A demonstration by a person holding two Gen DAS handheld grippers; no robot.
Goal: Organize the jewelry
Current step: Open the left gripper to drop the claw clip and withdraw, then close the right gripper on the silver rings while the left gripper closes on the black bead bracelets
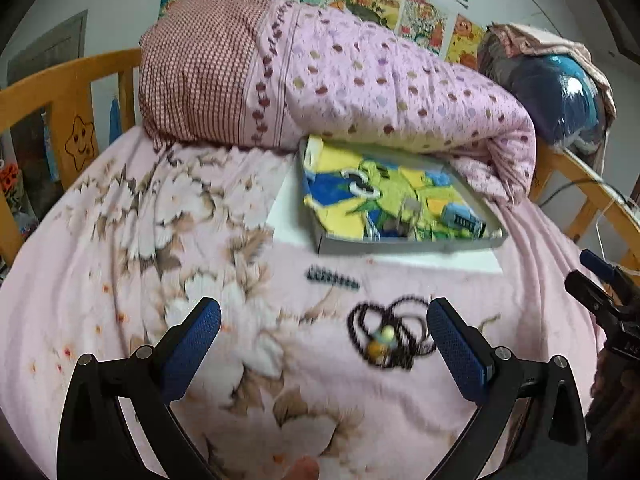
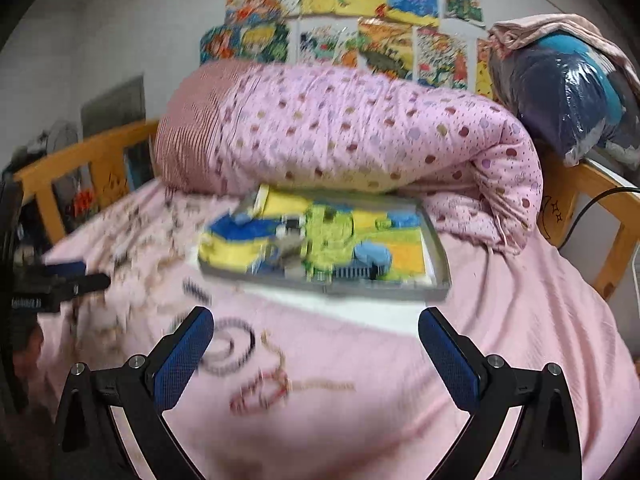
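Note:
A shallow grey tray with a colourful cartoon lining lies on the pink bed; small items lie in it. A dark beaded necklace with yellow and pale beads lies coiled on the sheet, just left of my left gripper's right finger. A short dark beaded piece lies in front of the tray. My left gripper is open above the sheet. In the blurred right wrist view, the tray sits ahead, with a dark bead loop, a reddish bead loop and a thin chain between my open right gripper's fingers.
A rolled pink dotted quilt lies behind the tray. A white sheet is under the tray. Wooden bed rails border both sides. A plastic-wrapped dark bundle sits at the back right. Posters cover the wall.

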